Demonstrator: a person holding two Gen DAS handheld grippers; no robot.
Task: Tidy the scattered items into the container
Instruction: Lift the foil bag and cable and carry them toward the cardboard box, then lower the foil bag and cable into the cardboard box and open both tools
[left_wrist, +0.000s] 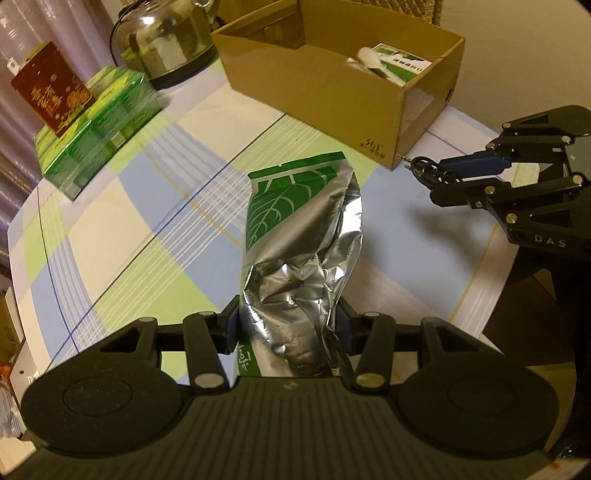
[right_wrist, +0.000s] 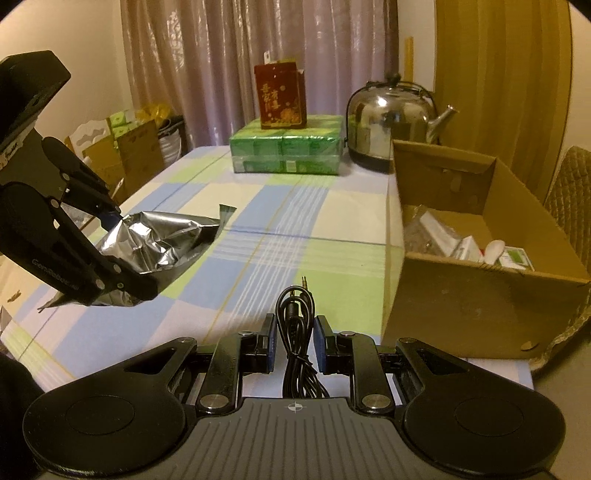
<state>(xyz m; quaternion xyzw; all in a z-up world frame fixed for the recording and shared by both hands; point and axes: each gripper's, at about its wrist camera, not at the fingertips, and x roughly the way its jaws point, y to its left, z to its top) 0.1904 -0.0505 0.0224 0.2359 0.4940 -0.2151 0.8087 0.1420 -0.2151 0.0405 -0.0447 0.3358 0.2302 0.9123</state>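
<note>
While both tools are loaded, neither load has reached the cardboard box (right_wrist: 480, 306) yet. The left gripper (left_wrist: 288, 325) pinches a crumpled foil pouch (left_wrist: 299, 236) by its lower end, so the green leaf-printed top sticks forward, clear of the checked tablecloth (left_wrist: 140, 229), with the box ahead and to its right. The right gripper (right_wrist: 294, 338) has its pads closed in on a coiled black audio cable (right_wrist: 295, 321), gripped across the bundle (probably so the loops stay together), its plug tip pointing forward. From this tool the box sits just to the right, open side up, with small packets (right_wrist: 513, 258) already lying inside. Holding each item off the table should make a drop over the box wall simple. Far ahead stand a kettle (right_wrist: 391, 122) and green stacked packs (right_wrist: 286, 147).
</note>
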